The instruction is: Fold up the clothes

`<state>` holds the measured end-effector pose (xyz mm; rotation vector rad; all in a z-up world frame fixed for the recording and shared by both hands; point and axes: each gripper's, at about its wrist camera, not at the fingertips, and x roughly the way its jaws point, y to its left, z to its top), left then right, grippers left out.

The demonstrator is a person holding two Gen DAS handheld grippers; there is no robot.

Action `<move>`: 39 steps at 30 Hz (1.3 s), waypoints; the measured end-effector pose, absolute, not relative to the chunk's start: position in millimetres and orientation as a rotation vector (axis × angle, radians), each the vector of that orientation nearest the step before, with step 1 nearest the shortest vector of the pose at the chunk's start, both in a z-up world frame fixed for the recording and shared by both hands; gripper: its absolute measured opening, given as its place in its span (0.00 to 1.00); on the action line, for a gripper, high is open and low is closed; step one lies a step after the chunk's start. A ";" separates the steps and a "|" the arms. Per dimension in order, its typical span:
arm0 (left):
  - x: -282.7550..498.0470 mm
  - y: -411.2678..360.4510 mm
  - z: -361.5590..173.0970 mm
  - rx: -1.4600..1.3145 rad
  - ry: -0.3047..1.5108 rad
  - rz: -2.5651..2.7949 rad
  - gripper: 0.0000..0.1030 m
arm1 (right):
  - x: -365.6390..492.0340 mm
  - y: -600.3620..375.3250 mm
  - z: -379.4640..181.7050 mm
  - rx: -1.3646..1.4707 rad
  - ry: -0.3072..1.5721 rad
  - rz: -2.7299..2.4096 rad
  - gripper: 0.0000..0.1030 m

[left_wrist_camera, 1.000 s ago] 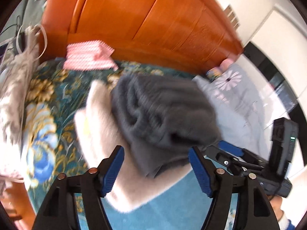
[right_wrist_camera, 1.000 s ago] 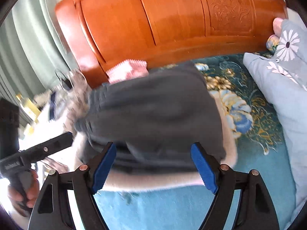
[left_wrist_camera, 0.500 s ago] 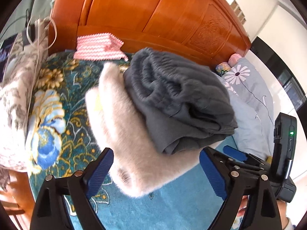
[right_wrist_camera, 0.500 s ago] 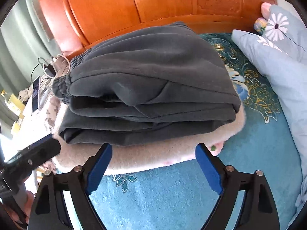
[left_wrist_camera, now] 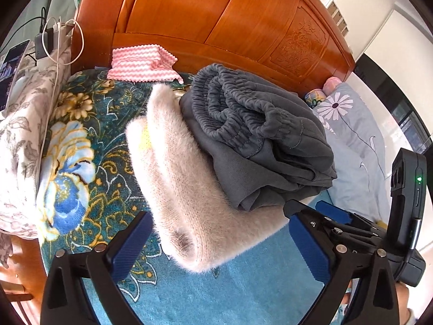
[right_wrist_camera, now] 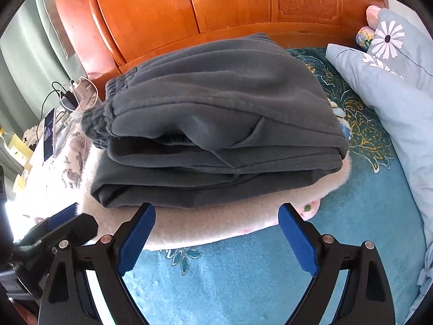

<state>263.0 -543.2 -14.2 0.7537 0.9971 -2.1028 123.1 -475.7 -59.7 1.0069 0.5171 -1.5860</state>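
Stack: two folded garments on the bed [left_wrist_camera: 243, 292], one grey pair of trousers [left_wrist_camera: 259, 146] lying on one cream fleece garment [left_wrist_camera: 184, 189]
Trousers: folded into a thick block; in the right wrist view [right_wrist_camera: 216, 124] the long axis runs left to right, the elastic waistband bunched at the left end; in the left wrist view the waistband faces the camera side and the headboard [left_wrist_camera: 216, 19]
Fleece: long axis under and along the trousers; its rolled end points toward the left claw [left_wrist_camera: 219, 246]
Left claw: one, spread wide, holding nothing; short of the fleece
Right claw: [right_wrist_camera: 216, 235] one, spread wide, holding nothing; just before the stack's long edge
Surroundings: one pink-and-white zigzag cloth [left_wrist_camera: 140, 65] by the headboard; one pale blue daisy quilt [right_wrist_camera: 389, 86] to the right
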 end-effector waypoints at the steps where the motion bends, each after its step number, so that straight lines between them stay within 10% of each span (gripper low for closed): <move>1: 263.1 -542.9 -14.1 0.753 0.993 -2.102 1.00 | 123.9 -476.0 -58.7 1.006 0.514 -1.586 0.90; 39: 258.2 -540.3 -4.7 0.723 0.957 -2.088 1.00 | 128.6 -473.4 -47.1 1.006 0.582 -1.589 0.90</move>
